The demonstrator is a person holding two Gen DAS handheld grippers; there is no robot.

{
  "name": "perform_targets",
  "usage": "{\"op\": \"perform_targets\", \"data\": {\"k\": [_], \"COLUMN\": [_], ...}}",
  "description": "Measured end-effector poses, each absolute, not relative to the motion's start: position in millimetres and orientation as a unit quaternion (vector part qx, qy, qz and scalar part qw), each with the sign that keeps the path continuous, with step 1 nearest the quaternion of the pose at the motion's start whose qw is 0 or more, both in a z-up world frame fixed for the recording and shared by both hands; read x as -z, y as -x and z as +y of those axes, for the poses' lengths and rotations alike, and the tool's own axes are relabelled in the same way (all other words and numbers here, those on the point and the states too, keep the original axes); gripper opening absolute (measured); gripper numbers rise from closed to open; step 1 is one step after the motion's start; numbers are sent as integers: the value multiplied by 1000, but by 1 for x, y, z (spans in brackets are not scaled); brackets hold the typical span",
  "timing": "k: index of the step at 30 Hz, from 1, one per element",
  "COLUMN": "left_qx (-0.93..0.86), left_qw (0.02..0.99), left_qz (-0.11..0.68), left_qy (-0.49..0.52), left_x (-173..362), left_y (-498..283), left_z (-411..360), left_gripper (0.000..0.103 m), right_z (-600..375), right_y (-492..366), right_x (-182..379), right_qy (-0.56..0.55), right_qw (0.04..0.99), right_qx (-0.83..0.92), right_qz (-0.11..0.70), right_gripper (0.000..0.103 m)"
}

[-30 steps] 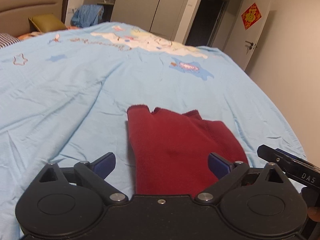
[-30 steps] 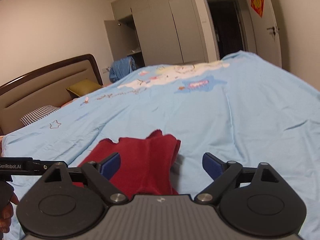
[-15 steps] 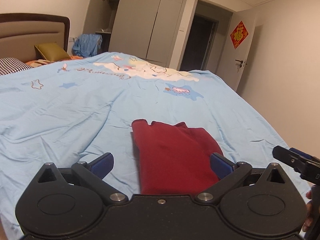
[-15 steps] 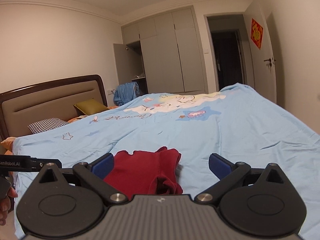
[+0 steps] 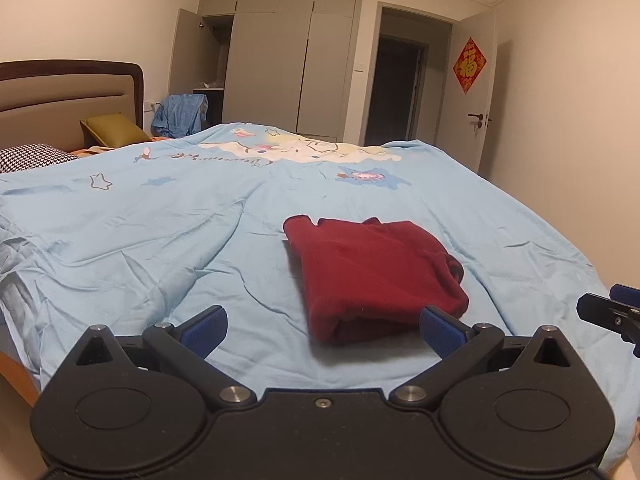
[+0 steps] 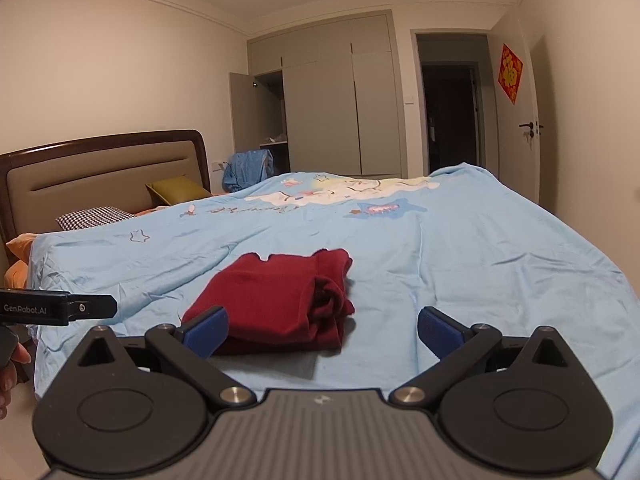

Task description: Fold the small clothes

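Red fleece, folded into a thick block, lies on the pale blue bedspread in my left wrist view: the small garment sits just ahead of my left tongs, nearer the right pad, and touches neither. The left tongs stand wide apart and hold nothing. A second ago the garment filled the space between the pads and ran under the rig; now the whole block shows, with bare bedspread in front of it, so I have pulled the rig back and up. I judge this fold finished and the piece released. At the right edge the tip of my other rig pokes in. A red diamond hanging on the door bears one gold Chinese character.

From the right wrist view, the same garment lies ahead and left of centre, its layered edges bunched on the right side. My right tongs are also spread wide and empty; the left pad overlaps the cloth in the picture, but I cannot tell whether it touches. This view has also lifted away. The left rig's side reads "GenRobot.AI". The cartoon print on the bedspread has lettering too small to read.
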State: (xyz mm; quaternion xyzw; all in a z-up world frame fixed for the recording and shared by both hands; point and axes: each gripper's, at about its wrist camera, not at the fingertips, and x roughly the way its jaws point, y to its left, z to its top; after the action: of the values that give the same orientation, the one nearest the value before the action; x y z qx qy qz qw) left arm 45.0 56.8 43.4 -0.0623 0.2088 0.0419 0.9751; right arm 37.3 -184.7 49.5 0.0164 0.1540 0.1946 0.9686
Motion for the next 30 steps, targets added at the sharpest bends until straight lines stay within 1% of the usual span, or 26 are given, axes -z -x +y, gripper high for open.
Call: {"op": "perform_targets", "data": {"k": [7, 30], "left_qx": [-38, -39], "left_qw": [972, 969], "left_qz": [221, 234], "left_qy": [66, 66], "left_x": [-36, -34], "left_y": [-42, -47], "left_z": [54, 51], "left_gripper": [102, 102], "right_z": [-188, -188], "right_y": [-32, -34], "right_x": [-43, -39], "right_qy": [-20, -22], "right_qw": [968, 966], "right_qx": [-189, -189], "right_qz": [164, 173], "right_gripper": [103, 103]}}
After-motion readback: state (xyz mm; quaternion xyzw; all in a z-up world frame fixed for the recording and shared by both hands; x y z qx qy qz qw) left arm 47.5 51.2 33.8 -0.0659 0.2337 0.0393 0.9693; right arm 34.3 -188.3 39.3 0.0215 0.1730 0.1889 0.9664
